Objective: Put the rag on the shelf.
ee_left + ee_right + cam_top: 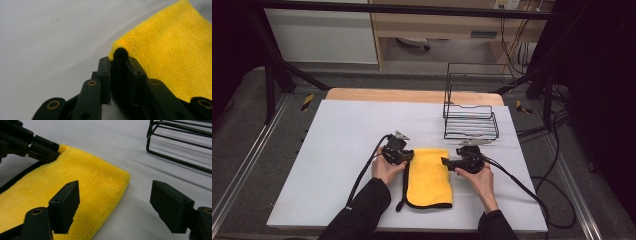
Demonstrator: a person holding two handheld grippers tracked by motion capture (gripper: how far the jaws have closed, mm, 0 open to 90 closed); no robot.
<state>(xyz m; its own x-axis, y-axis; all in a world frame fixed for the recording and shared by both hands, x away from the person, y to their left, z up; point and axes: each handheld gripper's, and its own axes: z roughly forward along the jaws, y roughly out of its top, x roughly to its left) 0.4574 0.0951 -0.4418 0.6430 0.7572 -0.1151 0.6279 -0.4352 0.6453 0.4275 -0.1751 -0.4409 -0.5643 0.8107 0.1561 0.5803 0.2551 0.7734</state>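
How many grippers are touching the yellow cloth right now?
1. The left gripper is shut on the yellow cloth's far left corner. The right gripper hangs open at its far right corner, jaws apart, not touching it.

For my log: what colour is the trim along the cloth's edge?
Black, on the yellow cloth; the trim shows best in the high view.

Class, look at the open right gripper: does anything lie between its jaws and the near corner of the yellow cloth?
Nothing visible does. The right gripper faces the yellow cloth corner across bare table; the wire rack stands off behind.
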